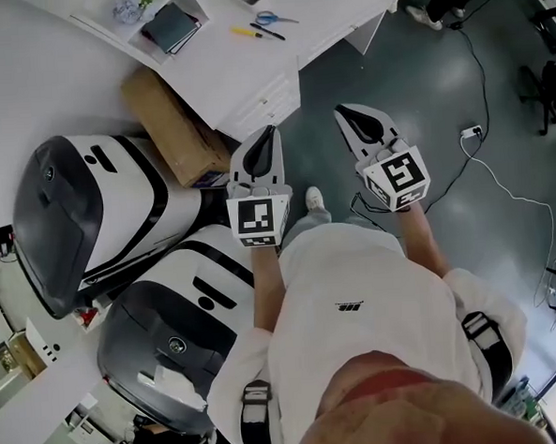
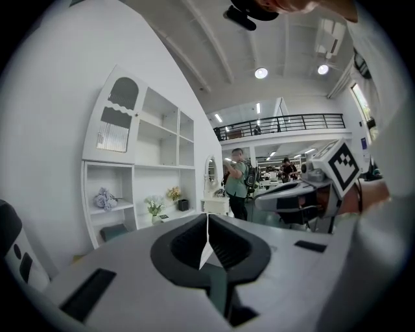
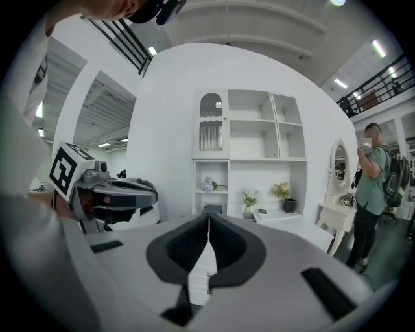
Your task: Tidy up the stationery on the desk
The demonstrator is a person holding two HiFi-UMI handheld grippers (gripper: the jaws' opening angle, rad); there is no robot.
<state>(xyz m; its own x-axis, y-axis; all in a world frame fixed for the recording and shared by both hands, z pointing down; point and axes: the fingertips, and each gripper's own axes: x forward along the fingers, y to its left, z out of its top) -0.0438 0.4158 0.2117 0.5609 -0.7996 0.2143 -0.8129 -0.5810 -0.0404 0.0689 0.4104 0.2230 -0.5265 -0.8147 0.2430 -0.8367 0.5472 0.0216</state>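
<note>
Large open hall, industrial look, home-style furniture staged inside. Ahead of jaws: white shelf unit (image 3: 249, 162) with flower vases (image 3: 249, 196), dressing table (image 3: 337, 214) with mirror. Beyond: mezzanine railing (image 2: 285, 123), ceiling lights (image 2: 261, 73). Below jaws: grey floor (image 1: 439, 94), loose cable (image 1: 511, 188), power strip (image 1: 471, 132). Left of jaws: pod-shaped white machines (image 1: 80, 210), cardboard box (image 1: 173, 124).

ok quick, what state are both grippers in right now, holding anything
left gripper: closed, holding nothing
right gripper: closed, holding nothing
</note>
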